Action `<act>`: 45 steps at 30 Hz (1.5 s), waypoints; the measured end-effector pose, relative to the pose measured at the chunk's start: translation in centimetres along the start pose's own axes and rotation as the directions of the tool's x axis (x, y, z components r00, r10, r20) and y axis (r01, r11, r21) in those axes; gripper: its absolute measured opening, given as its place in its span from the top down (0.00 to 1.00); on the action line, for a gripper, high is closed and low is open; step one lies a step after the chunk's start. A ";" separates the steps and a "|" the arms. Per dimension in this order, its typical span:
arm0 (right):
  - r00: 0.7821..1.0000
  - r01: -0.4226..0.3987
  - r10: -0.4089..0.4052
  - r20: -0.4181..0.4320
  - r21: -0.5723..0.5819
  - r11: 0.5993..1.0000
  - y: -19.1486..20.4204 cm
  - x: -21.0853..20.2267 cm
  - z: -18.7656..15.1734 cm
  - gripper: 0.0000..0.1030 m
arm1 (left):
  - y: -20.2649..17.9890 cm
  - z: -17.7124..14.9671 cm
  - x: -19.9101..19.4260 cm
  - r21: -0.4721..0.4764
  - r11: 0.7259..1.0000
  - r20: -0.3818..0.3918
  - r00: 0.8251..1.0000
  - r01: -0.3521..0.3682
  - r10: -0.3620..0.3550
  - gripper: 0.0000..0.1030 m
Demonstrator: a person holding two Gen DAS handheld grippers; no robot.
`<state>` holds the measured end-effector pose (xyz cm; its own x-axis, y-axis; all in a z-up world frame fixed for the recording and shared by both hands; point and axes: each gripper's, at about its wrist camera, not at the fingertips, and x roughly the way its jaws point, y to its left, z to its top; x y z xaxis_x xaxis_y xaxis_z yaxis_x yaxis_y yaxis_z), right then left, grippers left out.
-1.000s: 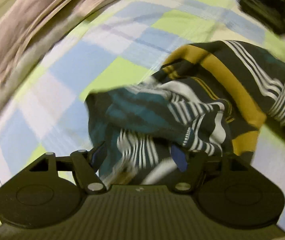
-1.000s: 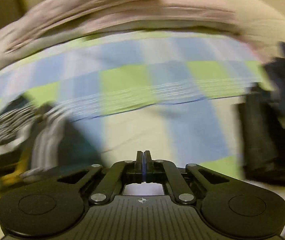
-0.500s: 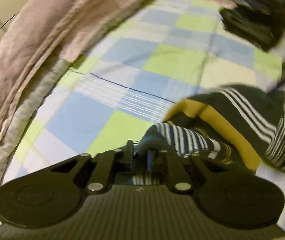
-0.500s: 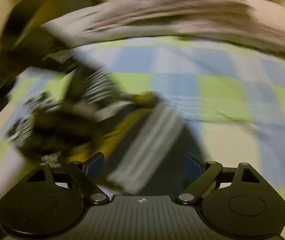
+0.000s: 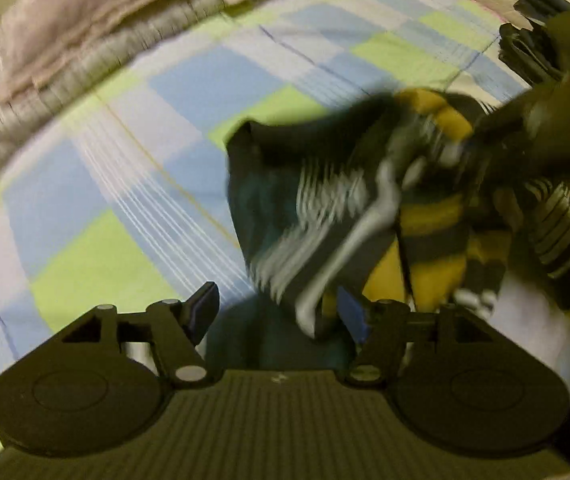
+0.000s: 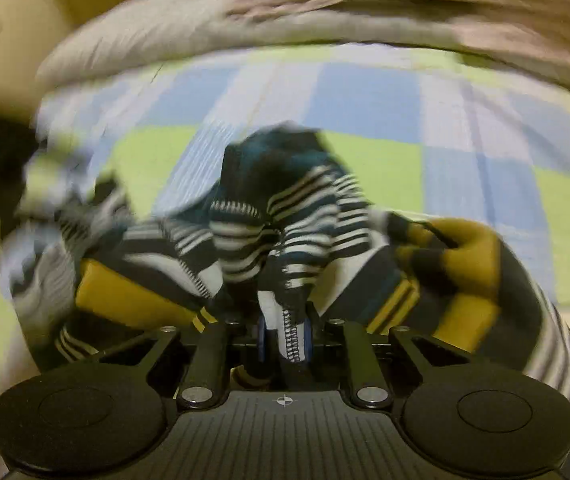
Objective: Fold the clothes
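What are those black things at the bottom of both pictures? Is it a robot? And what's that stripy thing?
It isn't a robot. A person holds a pinching tool in each hand, and each tool has a small camera looking out along its two fingers. So one picture comes from the left hand's tool and one from the right.

The left gripper is open, its fingers spread wide. The right gripper is shut, pinching an edge of the striped garment.

That stripy thing is a piece of clothing in black, white, teal and yellow, all bunched up. It lies on a checked bedsheet of blue, green and white squares. A crumpled blanket sits along the far side, and a dark pile, too blurry to name, is at the top right of the left picture.
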<state>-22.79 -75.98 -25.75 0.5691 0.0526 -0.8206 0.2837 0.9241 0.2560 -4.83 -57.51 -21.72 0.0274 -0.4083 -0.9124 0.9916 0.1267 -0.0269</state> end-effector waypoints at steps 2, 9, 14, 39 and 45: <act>0.998 0.047 -0.049 0.028 0.071 0.996 -1.6 -3.1 -0.3 0.86 | -0.2 -0.1 0.5 -0.037 0.999 0.019 0.999 0.038 -0.037 0.39; 0.971 0.200 -0.225 0.076 0.243 0.949 -5.1 -11.5 -1.3 0.86 | -2.8 1.7 0.1 -0.057 0.975 0.151 0.967 0.215 -0.204 0.36; 0.968 0.192 -0.230 0.098 0.299 0.935 -4.9 -13.9 -0.7 0.86 | -5.8 4.0 0.8 0.014 0.954 0.188 0.937 0.298 -0.295 0.31; 0.966 0.189 -0.232 0.113 0.301 0.935 -4.2 -14.6 -0.7 0.84 | 4.9 2.5 -9.7 -0.093 0.984 0.191 0.967 -0.153 0.168 0.97; 0.984 0.141 -0.164 0.071 0.257 0.956 1.1 -8.3 -0.2 0.09 | 6.1 -1.0 -9.9 -0.176 0.977 0.196 0.968 -0.122 0.156 0.97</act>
<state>-27.31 -75.30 -18.76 0.5680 -0.1269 -0.8132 0.5498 0.7938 0.2601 0.84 -51.79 -13.21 0.2061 -0.5525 -0.8076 0.9431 0.3323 0.0133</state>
